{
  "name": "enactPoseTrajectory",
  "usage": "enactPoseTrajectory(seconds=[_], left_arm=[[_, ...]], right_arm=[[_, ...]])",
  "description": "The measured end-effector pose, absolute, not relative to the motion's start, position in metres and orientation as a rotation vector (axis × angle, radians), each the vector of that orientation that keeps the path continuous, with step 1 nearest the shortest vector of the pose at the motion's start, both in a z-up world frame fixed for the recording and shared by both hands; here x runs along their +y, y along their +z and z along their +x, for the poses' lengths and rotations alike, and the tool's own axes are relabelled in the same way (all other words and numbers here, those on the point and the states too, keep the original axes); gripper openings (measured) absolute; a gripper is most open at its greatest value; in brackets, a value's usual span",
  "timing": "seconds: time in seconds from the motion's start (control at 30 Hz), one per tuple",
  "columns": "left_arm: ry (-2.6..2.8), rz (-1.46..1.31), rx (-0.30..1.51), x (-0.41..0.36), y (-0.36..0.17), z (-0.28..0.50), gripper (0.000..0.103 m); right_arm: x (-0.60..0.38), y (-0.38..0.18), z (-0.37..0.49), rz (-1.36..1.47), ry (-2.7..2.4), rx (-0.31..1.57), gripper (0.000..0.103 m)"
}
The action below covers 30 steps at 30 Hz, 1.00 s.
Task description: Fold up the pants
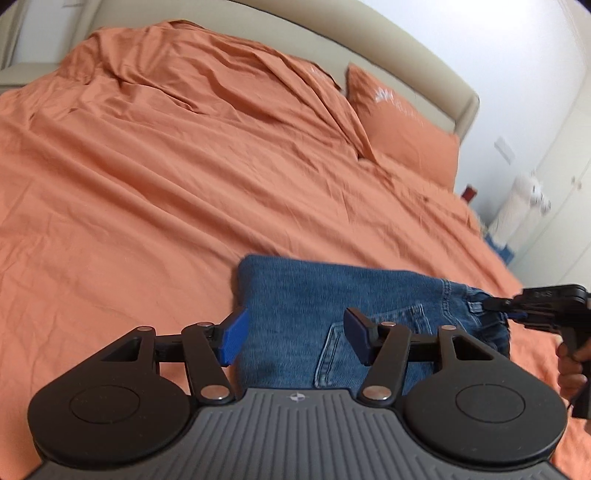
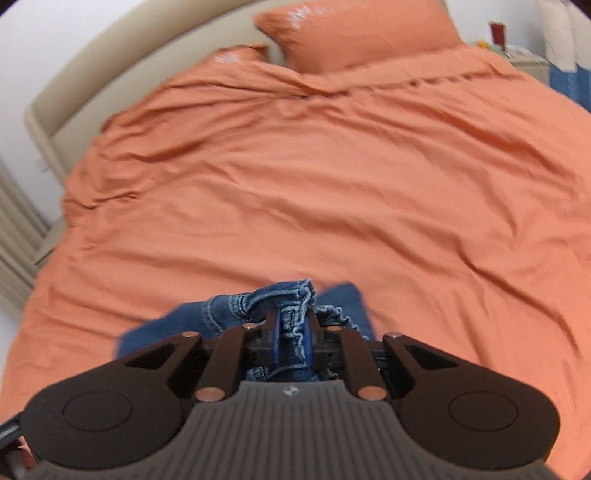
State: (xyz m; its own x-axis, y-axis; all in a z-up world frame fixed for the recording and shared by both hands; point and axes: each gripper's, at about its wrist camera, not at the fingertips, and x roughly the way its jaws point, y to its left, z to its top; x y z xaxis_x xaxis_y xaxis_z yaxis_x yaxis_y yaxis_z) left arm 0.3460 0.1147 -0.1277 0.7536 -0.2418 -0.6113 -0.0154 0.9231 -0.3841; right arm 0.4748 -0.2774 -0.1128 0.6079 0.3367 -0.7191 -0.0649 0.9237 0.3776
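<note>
The blue denim pants (image 1: 314, 295) lie folded in a compact stack on the orange bed cover (image 1: 147, 203), back pocket up. My left gripper (image 1: 293, 338) is open above the left part of the stack, its blue pads apart and empty. My right gripper (image 2: 291, 334) is shut on the bunched waistband of the pants (image 2: 291, 291). It also shows in the left wrist view (image 1: 498, 306) at the stack's right end, pinching the waistband there.
An orange pillow (image 1: 402, 129) lies at the head of the bed against a beige headboard (image 1: 443, 88). Two pillows (image 2: 354, 29) show in the right wrist view. A white nightstand (image 2: 528, 62) stands at the far right. Wrinkled cover stretches beyond the pants.
</note>
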Motion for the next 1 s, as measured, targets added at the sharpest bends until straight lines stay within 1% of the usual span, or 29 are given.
enactPoseTrajectory(seconds=[0.2,0.27,0.33,0.43,0.5,0.6,0.7,0.77,0.9,1.0], left_arm=[[-0.120,-0.316,0.760,0.103,-0.141,0.353,0.068],[-0.112,-0.309,0.770,0.102,-0.144,0.356,0.068],[-0.108,-0.308,0.782,0.102,-0.147,0.356,0.067],[-0.118,-0.293,0.789,0.100,-0.143,0.353,0.067],[-0.136,-0.279,0.784,0.097,-0.138,0.346,0.067],[-0.184,-0.255,0.784,0.089,-0.128,0.331,0.067],[-0.227,-0.180,0.781,0.074,-0.114,0.311,0.067],[-0.260,-0.113,0.780,0.062,-0.105,0.296,0.067],[-0.301,0.013,0.846,0.042,-0.097,0.268,0.067],[-0.275,0.113,0.899,0.028,-0.104,0.248,0.070]], right_arm=[[-0.283,-0.167,0.497,0.327,0.199,0.928,0.007],[-0.281,-0.177,0.501,0.311,0.201,0.933,0.012],[-0.281,-0.176,0.499,0.293,0.190,0.922,0.025],[-0.287,-0.155,0.480,0.273,0.183,0.864,0.026],[-0.294,-0.139,0.452,0.259,0.161,0.790,0.027],[-0.305,-0.126,0.401,0.325,0.142,0.719,0.028],[-0.309,-0.132,0.353,0.405,0.132,0.665,0.028],[-0.309,-0.140,0.337,0.428,0.129,0.652,0.029],[-0.306,-0.149,0.341,0.479,0.198,0.680,0.029],[-0.304,-0.156,0.342,0.517,0.232,0.665,0.031]])
